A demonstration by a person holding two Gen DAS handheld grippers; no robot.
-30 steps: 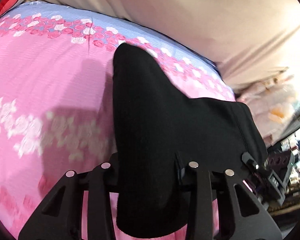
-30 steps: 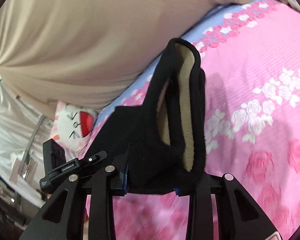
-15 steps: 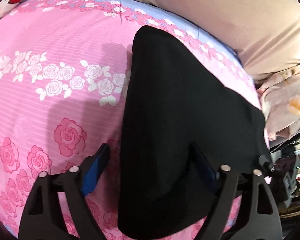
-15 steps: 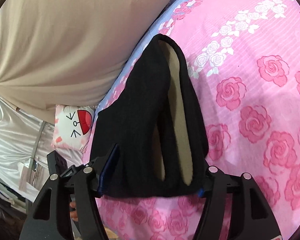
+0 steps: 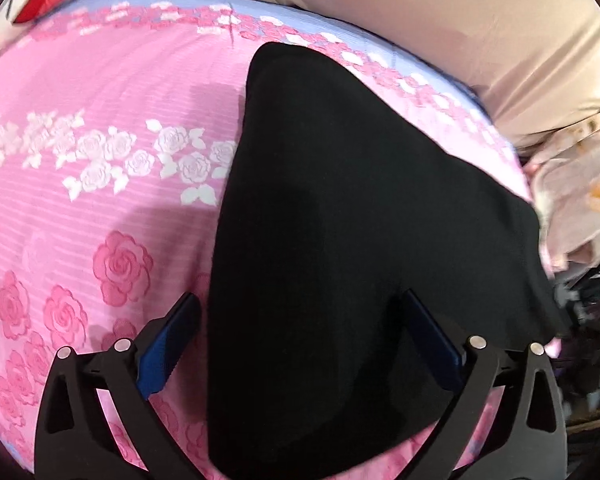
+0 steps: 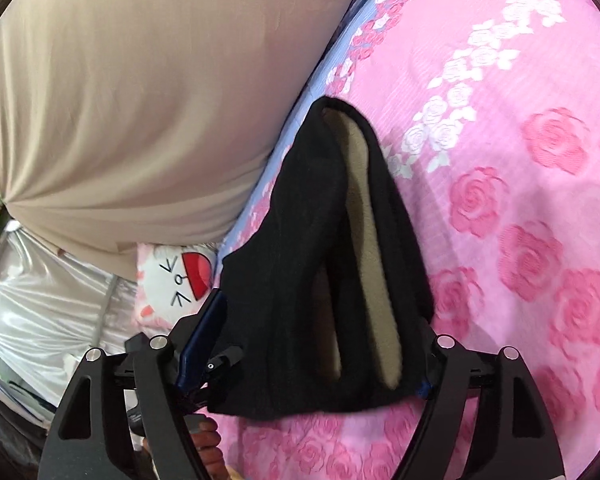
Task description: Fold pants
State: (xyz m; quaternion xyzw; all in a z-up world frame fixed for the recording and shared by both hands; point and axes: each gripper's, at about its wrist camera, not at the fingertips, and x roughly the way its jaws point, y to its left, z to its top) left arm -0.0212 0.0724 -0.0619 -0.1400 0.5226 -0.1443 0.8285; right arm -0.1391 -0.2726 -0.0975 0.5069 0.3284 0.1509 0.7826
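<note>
The black pants (image 5: 360, 200) lie folded on the pink rose-print bed sheet (image 5: 100, 100). My left gripper (image 5: 300, 300) straddles their near end; its jaws are opening wide, and its blue pads (image 5: 168, 344) stand clear of the cloth. In the right wrist view the pants (image 6: 292, 240) show a beige fleece lining (image 6: 372, 240) at their open end. My right gripper (image 6: 320, 312) is also opening, with that end between its fingers. Its left pad (image 6: 204, 336) sits just off the cloth, and the right pad is mostly hidden behind it.
A big beige quilt (image 6: 140, 100) bulges along the bed's far side (image 5: 420, 12). A white cat-face cushion (image 6: 176, 280) lies at the sheet's edge. A hand (image 6: 206, 444) shows below my right gripper. Clutter (image 5: 596, 320) fills the room beyond the bed's right edge.
Both grippers were shut on the pants and have spread their jaws, letting the cloth go. Both sank toward the bed, and the pants settled onto the sheet.
</note>
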